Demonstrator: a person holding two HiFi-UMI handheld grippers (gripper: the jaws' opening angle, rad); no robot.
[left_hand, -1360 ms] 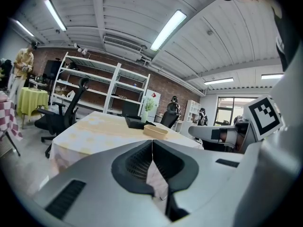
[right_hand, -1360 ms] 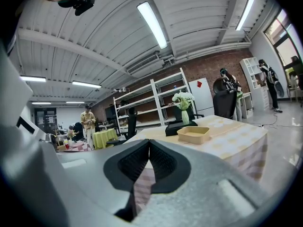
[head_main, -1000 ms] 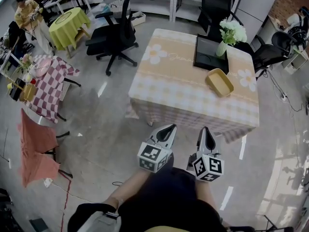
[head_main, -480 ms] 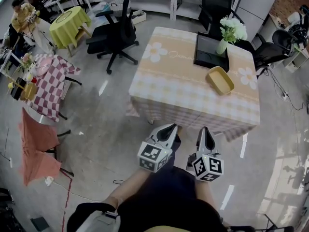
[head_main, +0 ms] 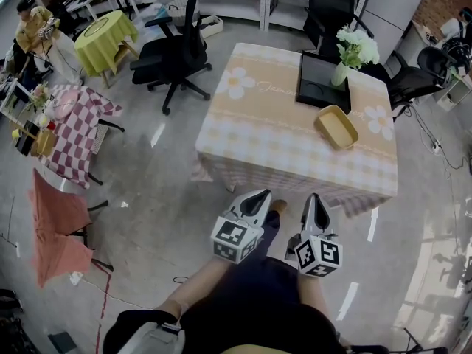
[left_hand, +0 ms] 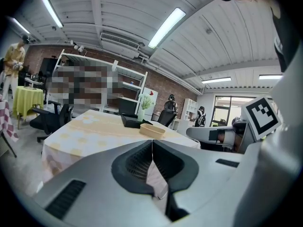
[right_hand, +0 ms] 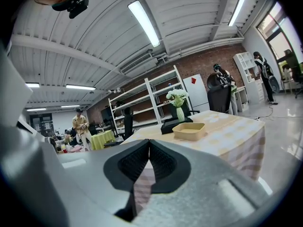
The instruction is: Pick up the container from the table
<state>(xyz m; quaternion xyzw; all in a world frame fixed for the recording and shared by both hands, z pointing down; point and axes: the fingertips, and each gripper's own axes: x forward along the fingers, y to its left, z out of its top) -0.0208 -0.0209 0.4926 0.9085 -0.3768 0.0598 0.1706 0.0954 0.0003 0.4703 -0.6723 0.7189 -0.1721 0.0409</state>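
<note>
The container (head_main: 336,126), a shallow tan dish, lay on the table (head_main: 273,139) toward its right side, beside a white flower printed on the cloth. Just behind it sat what seemed to be a black tray (head_main: 323,80), though the head view was too small to be sure. A vase (head_main: 338,73) of white flowers stood at the tray's right edge. In the left gripper view the container (left_hand: 152,130) showed on the tabletop ahead. In the right gripper view it (right_hand: 189,131) sat before the tray and the vase.

Both grippers were held low in front of the person, short of the table's near edge and well apart from the container. The left gripper (head_main: 259,195) had its jaws pressed together with nothing between them, as its own view (left_hand: 152,143) showed. The right gripper (head_main: 314,198) was likewise closed on nothing (right_hand: 149,143), its pads meeting at the tips. Both pointed toward the table.

A black chair (head_main: 177,50) stood on the floor left of the table. Farther left were a round green table (head_main: 105,39) and a checked one (head_main: 74,124). A person (head_main: 37,21) in yellow stood at the far upper left.
</note>
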